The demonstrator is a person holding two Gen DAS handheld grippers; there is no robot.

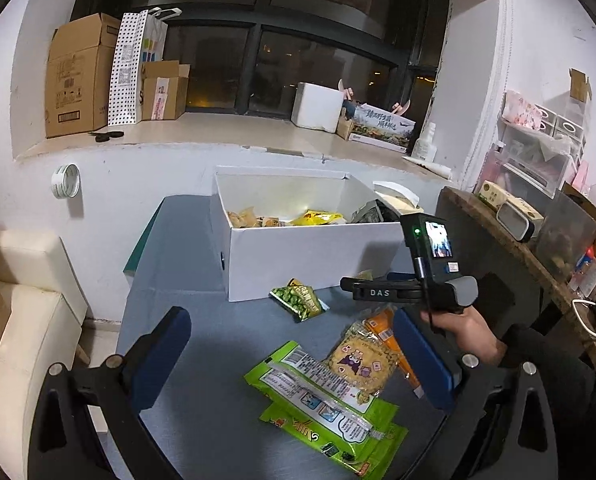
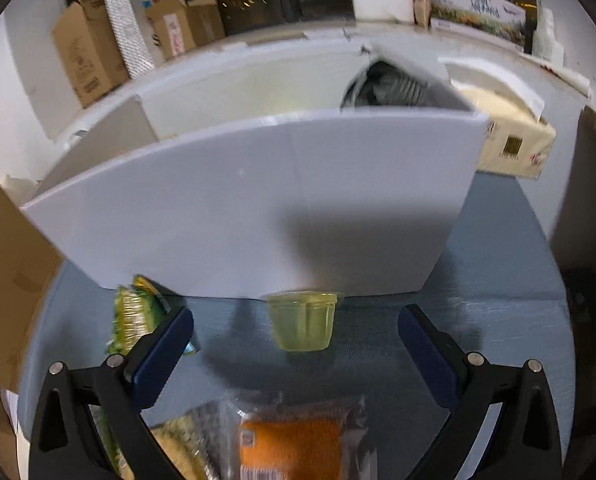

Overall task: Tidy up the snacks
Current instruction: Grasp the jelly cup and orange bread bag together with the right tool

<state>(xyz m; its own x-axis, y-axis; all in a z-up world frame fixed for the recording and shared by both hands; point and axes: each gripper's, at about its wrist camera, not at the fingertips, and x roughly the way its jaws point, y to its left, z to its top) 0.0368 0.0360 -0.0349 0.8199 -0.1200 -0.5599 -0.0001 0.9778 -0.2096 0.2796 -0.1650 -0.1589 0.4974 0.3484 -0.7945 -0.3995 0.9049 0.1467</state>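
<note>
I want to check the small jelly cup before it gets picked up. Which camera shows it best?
The right wrist view: the jelly cup sits centred ahead of the open right gripper, against the white box. In the left wrist view the cup is not visible, probably hidden behind the right gripper.

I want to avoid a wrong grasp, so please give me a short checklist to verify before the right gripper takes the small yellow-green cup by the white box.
1. Right gripper open: ok, jaws wide apart and empty.
2. Jelly cup lined up between the jaws: ok, centred ahead.
3. Cup free of neighbours: cannot tell; it sits very near the white box wall.
4. Green pea packet out of the way: not ok, close to the left finger.
5. Left gripper not interfering: ok, open above the green packets.
6. Room in box: ok.
</note>
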